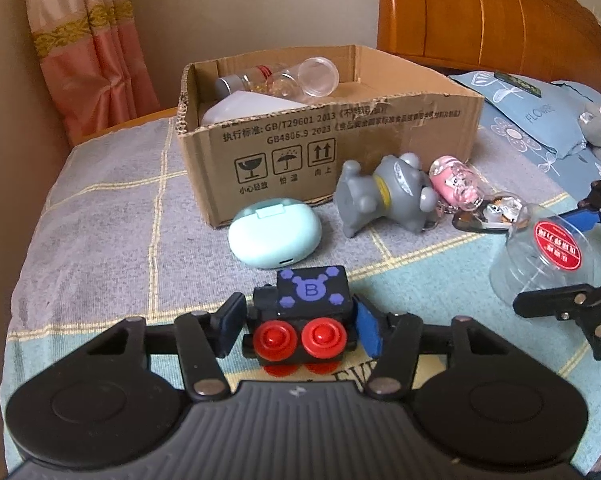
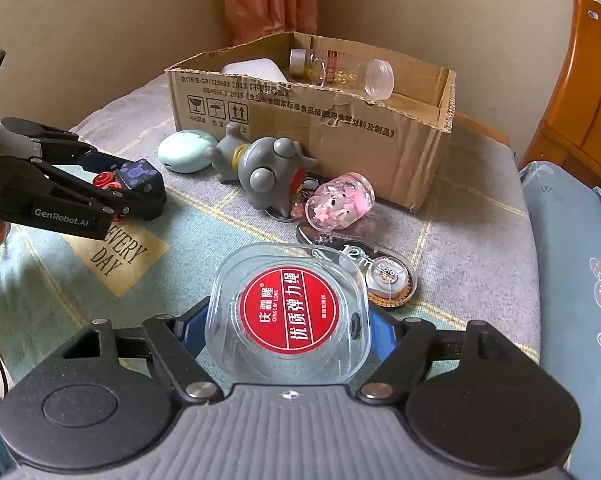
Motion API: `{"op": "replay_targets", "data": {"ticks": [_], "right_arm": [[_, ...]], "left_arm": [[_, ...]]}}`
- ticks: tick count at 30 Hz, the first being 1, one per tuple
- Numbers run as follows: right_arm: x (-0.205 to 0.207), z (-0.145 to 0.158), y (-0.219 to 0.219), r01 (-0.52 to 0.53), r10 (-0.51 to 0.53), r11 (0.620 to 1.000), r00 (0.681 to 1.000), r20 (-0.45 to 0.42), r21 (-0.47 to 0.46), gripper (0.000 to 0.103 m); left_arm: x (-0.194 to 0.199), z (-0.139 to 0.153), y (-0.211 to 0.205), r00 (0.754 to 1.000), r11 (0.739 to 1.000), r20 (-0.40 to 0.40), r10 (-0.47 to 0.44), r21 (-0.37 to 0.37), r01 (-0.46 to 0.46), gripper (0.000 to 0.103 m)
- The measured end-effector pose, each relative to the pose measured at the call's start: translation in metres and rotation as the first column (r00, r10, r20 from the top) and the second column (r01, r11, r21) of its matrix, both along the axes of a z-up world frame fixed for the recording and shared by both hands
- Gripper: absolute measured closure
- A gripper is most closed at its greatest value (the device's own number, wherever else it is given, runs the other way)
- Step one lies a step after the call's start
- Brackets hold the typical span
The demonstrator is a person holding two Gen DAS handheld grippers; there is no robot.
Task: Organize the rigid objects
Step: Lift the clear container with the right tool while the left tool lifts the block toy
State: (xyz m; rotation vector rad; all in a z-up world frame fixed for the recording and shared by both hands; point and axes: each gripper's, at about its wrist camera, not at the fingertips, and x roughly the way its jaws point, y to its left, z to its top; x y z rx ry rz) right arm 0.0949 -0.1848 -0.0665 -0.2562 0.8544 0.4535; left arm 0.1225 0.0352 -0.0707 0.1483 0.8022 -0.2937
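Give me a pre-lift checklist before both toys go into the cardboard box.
1. Left tongs closed on the black toy block: ok.
2. Right tongs gripping the clear round case: ok, pads against both sides.
3. Cardboard box open on top: ok.
4. Free space in the box: ok, right part looks bare.
5. Grey figurine clear of the lift: ok.
6. Grip firmness: cannot tell.

Left claw (image 1: 300,326), lower centre of its view, angled downward, pads pressed on a held object. Right claw (image 2: 286,330), lower centre, angled downward, likewise clamped.
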Motion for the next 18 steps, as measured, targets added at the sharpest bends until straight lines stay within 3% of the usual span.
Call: {"op": "replay_targets", "data": {"ticks": [10,18], "right_arm": [[0.001,0.003,0.003,-0.016,0.016,0.999,1.000,-0.026,-0.032,0.023],[-0.003,0.025,-0.001,-0.066,0.066,0.998,0.998,-0.020,-0.020,0.023]], "left_arm": [[-0.002,0.006,-0.001,0.999,0.999,-0.035,-0.039,0.029,0.040,0.050],[-0.012,0.029,-0.001,0.992,0.992,-0.061,-0.109,0.050,0.113,0.050]]}}
